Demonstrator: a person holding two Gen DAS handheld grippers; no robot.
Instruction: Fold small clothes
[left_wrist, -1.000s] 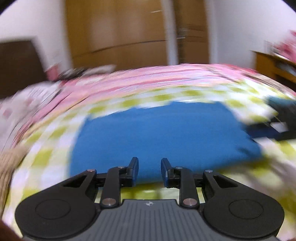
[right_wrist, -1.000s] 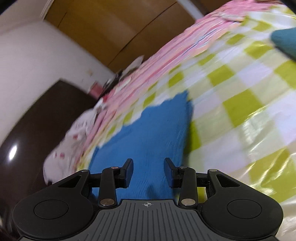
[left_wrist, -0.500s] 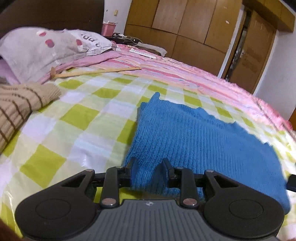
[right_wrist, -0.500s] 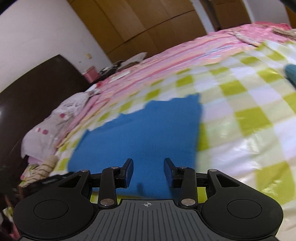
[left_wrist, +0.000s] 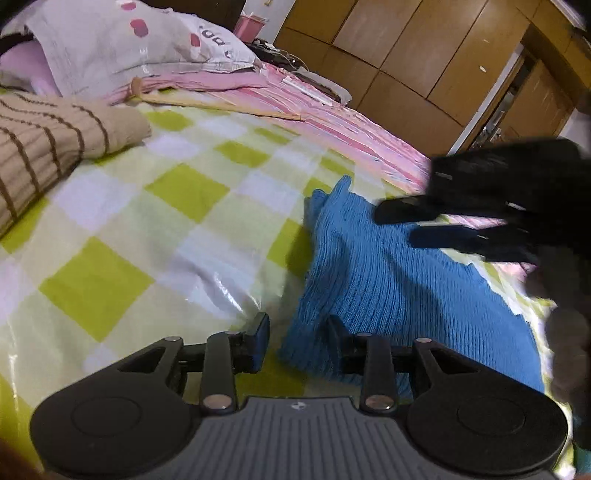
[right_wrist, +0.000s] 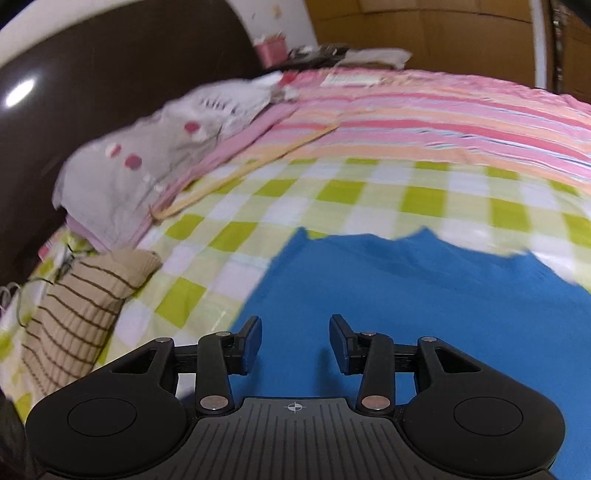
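Blue knit garment (left_wrist: 388, 288) flat on checked bed cover (left_wrist: 155, 229); left gripper (left_wrist: 297, 341) spread at its near corner, right gripper (right_wrist: 293, 341) spread above it, nothing gripped; risk: thick knit slipping, or cover pinched too.

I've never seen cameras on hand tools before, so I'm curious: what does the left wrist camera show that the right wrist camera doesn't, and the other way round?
Only the left wrist view shows the other tool: the right gripper, blurred, reaching in over the far part of the blue knit garment. It also shows the wardrobe doors plainly.

Only the right wrist view shows the dark headboard.

Both show the garment lying on the green checked sheet, the striped beige sweater, the grey pillow, and each camera's own gripper, the left gripper included, with jaws apart.
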